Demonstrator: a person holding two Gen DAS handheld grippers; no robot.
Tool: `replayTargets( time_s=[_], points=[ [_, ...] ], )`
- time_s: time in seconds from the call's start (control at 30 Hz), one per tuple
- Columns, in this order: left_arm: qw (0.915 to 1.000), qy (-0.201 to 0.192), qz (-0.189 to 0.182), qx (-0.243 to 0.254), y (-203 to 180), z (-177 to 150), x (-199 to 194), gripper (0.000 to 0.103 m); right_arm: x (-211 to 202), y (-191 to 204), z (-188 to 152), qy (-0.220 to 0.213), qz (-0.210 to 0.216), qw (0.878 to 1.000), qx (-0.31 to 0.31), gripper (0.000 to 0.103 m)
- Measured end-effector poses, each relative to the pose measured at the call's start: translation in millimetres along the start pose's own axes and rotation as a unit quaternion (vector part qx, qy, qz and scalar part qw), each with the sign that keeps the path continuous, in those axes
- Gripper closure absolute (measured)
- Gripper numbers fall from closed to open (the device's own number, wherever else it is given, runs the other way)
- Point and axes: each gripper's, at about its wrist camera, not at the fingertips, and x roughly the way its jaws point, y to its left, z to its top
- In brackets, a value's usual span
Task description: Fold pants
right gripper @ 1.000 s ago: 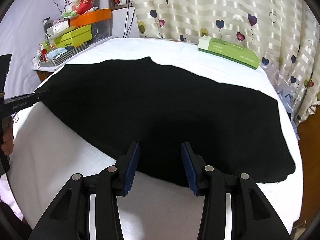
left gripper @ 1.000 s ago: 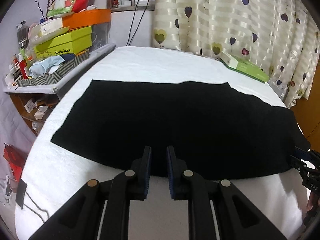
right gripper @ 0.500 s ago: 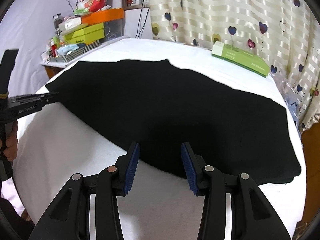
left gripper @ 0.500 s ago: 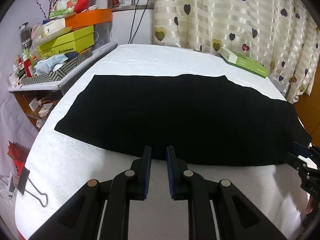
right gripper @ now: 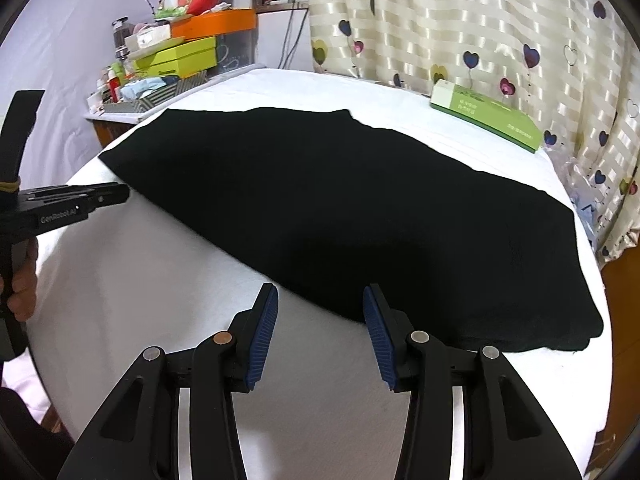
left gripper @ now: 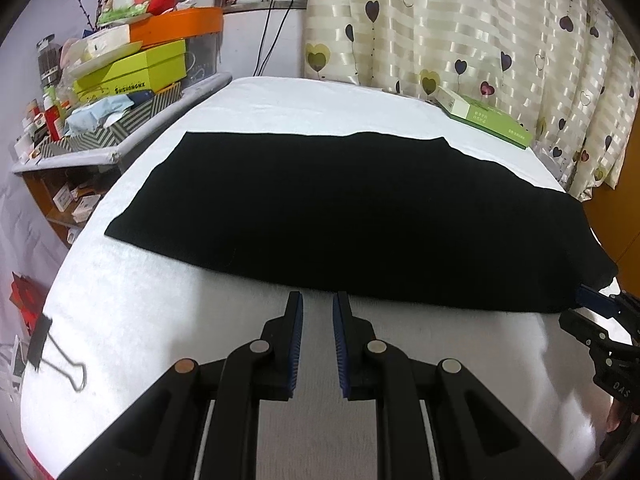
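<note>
Two grippers, left gripper [left gripper: 317, 304] jaws narrow and right gripper [right gripper: 320, 300] jaws wide, both empty, face limp black pants [left gripper: 352, 216] lying flat on my bench [left gripper: 160, 320]; I'd pinch the near hem.

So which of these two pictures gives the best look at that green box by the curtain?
The right wrist view. There the green box lies fairly large near the curtain, with its long side and white end both plain. In the left wrist view the same box is smaller and more foreshortened, though still fully visible.
</note>
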Motion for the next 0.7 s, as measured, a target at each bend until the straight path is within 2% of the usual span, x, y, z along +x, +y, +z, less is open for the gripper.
replayTargets(
  time_s=[0.27, 0.7],
  points=[
    [0.9999, 0.006, -0.007, 0.011, -10, -11, -3, 0.086, 7, 8, -11, 0.025, 0.002, 1.000, 0.000, 0.057],
    [0.9996, -0.001, 0.004, 0.030, -16, -19, -2, 0.082, 7, 7, -14, 0.024, 0.004, 1.000, 0.014, 0.057]
  ],
)
